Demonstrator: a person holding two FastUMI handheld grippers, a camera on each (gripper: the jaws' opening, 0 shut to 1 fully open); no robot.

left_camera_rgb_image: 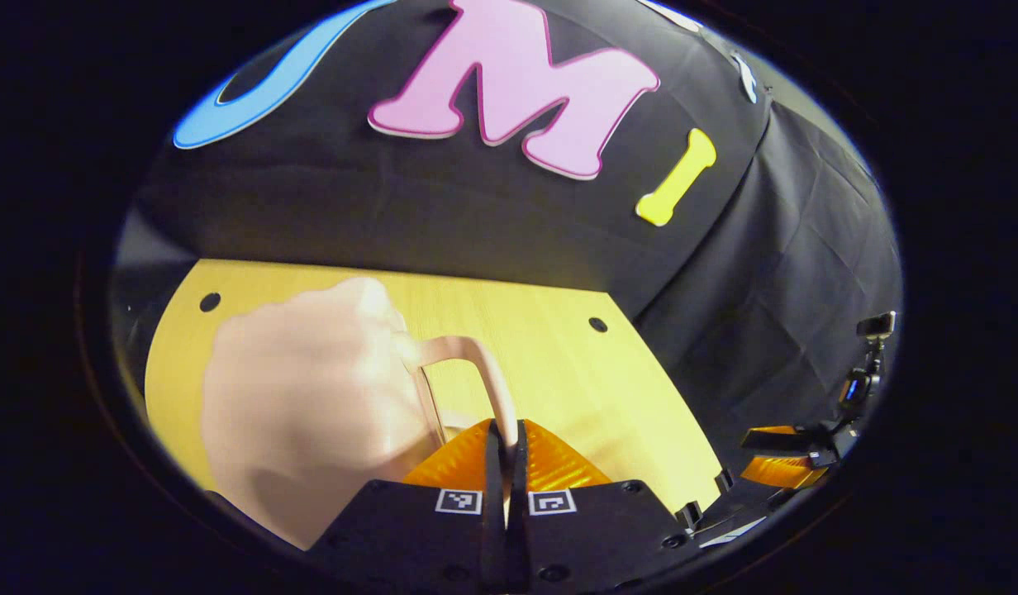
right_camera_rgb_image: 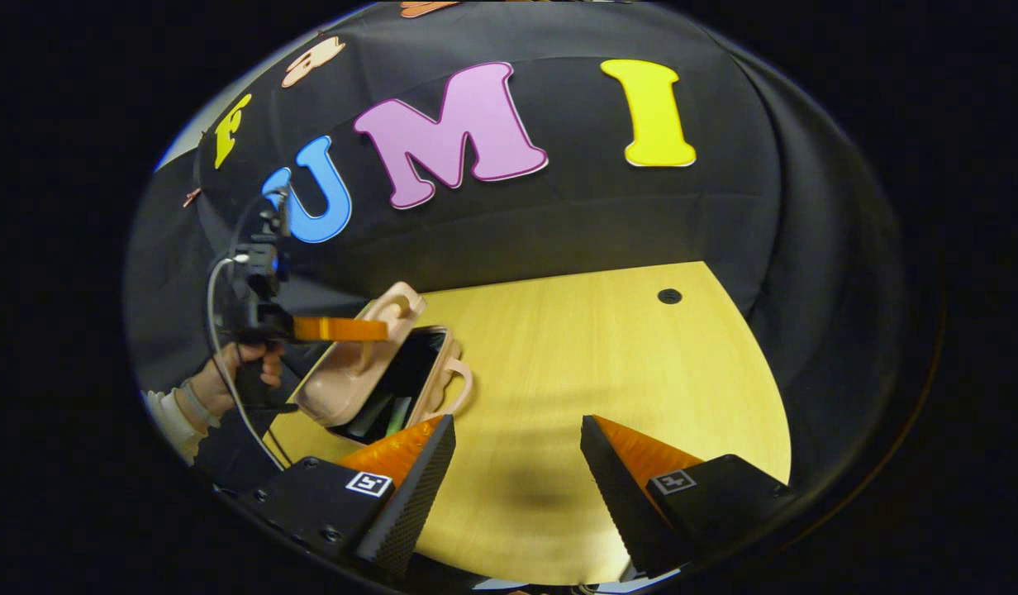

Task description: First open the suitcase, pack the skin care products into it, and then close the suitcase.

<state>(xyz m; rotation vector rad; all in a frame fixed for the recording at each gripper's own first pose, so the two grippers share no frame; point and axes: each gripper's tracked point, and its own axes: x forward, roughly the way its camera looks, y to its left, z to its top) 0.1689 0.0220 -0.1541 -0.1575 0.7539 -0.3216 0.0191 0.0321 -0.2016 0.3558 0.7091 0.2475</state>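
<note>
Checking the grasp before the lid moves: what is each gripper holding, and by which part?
The left gripper pinches the suitcase by its lid handle. The right gripper is open, holding nothing.

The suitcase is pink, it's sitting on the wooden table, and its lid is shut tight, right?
Not quite. The suitcase is pink and on the wooden table, but its lid is partly raised, not shut tight. The right gripper view shows the dark inside under it, with the left tool at the lid.

No readable text; only coded square markers [left_camera_rgb_image: 459, 501] on gripper bodies.
</note>
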